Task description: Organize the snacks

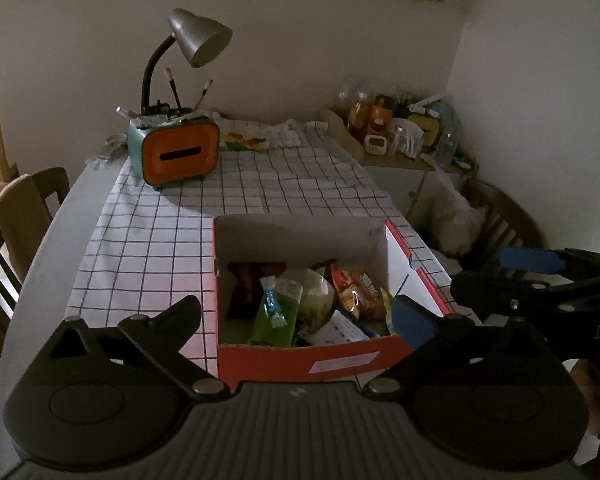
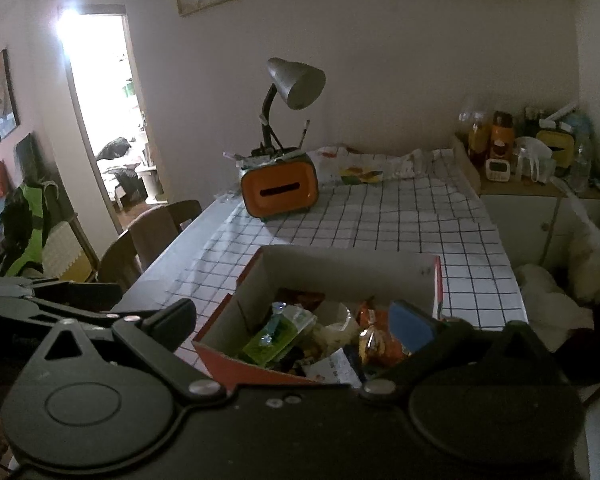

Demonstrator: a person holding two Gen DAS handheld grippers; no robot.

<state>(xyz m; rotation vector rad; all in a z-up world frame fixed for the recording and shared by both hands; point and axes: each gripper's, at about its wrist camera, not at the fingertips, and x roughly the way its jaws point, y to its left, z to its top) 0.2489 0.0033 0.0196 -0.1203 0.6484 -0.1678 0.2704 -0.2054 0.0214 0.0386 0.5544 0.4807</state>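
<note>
A red cardboard box (image 1: 300, 360) stands open on the checked tablecloth near the table's front edge; it also shows in the right wrist view (image 2: 236, 368). Inside lie several snacks: a green packet (image 1: 278, 316) (image 2: 272, 340), an orange-red packet (image 1: 358, 290) (image 2: 380, 340), a pale bag (image 1: 316, 296) and a white packet (image 1: 336, 330). My left gripper (image 1: 300, 314) is open and empty, above the box's near side. My right gripper (image 2: 296, 320) is open and empty, above the box; it shows at the right of the left wrist view (image 1: 540, 276).
An orange and teal tissue holder (image 1: 178, 152) with a grey desk lamp (image 1: 196, 40) stands at the table's back left. A crumpled cloth (image 1: 260, 136) lies at the back. Wooden chairs (image 1: 16, 216) stand left. A side cabinet with jars (image 1: 396, 128) stands right.
</note>
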